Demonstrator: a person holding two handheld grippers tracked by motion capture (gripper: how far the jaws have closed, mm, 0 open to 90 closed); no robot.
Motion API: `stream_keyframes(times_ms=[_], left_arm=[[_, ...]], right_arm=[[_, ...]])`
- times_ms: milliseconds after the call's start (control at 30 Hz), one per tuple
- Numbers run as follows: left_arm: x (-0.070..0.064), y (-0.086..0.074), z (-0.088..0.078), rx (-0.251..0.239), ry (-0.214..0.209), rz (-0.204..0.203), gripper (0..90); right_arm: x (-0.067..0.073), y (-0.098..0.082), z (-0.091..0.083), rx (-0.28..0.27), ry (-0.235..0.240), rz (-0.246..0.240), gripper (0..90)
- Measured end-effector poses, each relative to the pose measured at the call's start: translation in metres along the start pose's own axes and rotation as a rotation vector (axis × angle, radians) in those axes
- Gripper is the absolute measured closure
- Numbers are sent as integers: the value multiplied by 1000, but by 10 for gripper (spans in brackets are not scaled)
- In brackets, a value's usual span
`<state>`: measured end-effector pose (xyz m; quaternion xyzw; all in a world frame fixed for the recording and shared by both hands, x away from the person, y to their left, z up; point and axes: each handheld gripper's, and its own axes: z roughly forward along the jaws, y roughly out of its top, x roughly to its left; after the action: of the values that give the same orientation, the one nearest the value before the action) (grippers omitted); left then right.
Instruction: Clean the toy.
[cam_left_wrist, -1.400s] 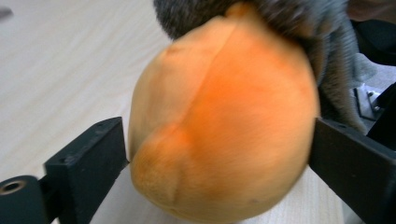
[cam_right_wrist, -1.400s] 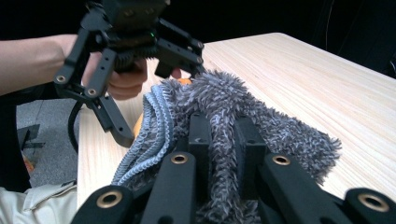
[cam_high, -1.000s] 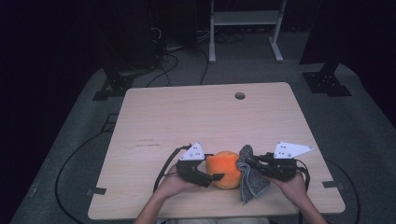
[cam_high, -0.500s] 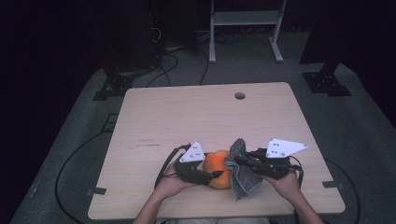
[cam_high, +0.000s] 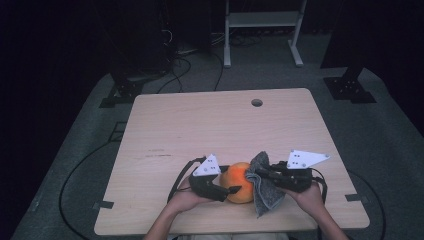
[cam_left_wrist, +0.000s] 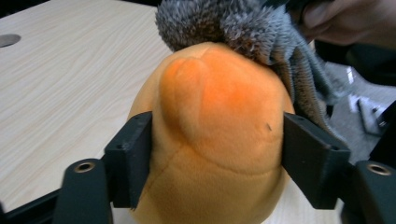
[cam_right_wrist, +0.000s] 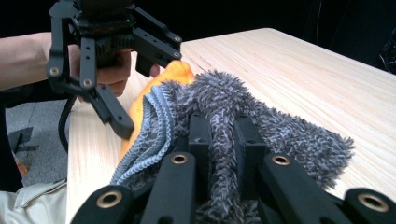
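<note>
The left gripper (cam_high: 231, 189) clamps the orange plush (cam_left_wrist: 215, 140) at the table's (cam_high: 200, 130) near edge, its jaws having just opened slightly. The right gripper (cam_right_wrist: 219, 140) pinches the grey cloth (cam_right_wrist: 280, 135) against it. A firm wipe could push the soft toy out of that loosened hold.

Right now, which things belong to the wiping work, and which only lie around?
In use: orange plush toy, held in left claw; grey fluffy cloth, clamped in right claw.
Around: table, its cable hole, white stand, floor cables.

We see a light wooden table (cam_high: 200, 130) on grey floor (cam_high: 385, 125); a white frame (cam_high: 262, 22) stands beyond its far edge in darkness.
</note>
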<state>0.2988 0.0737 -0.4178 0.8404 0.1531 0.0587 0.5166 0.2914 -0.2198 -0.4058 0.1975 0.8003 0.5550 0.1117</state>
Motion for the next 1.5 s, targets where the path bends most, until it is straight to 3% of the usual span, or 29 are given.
stream_keyframes(times_ms=[100,167,200,333,400,467,567,667,733,800,867,967,1033,1100,1167,1267,1400,1500], left_arm=[[1,0,1,-13,-21,-5,283],[0,1,3,-2,-28,-4,189],[-2,1,5,8,-5,7,181],[-6,-2,9,-1,28,22,286],[-7,-2,10,0,26,17,324],[-9,-1,11,14,23,41,362],[-7,-2,6,25,20,42,376],[-2,-8,1,14,7,22,380],[0,-9,-2,8,-21,24,371],[-4,-7,-4,0,-61,82,295],[-5,-4,-5,6,-66,100,204],[-4,-2,2,51,-19,92,99],[-3,-5,9,73,-37,80,95],[-4,-8,8,54,-25,93,190],[-2,-8,7,53,-26,75,257],[0,-8,8,54,-29,18,266],[0,-8,9,51,-12,5,276],[2,-9,8,52,-22,1,291]], right_arm=[[-2,-5,-3,4,-4,12,795],[-1,-7,-4,8,-4,14,795],[-1,-7,-4,10,-5,12,795],[5,2,-1,16,-12,-18,796],[13,11,2,6,7,-49,796],[22,21,7,6,39,-90,796],[28,31,12,37,33,-146,796],[17,25,9,47,-2,-125,796],[6,14,3,33,-31,-76,796],[-2,1,1,3,-10,-14,796],[-1,-6,1,1,-8,-14,796],[-2,-7,0,-3,16,-13,796],[-1,-7,1,-5,13,-11,795],[0,-7,1,-3,9,-16,795],[1,-5,-1,-4,8,-15,795],[7,3,-2,-8,11,-47,794],[16,14,2,-8,35,-91,795],[20,17,4,-4,45,-108,794]])
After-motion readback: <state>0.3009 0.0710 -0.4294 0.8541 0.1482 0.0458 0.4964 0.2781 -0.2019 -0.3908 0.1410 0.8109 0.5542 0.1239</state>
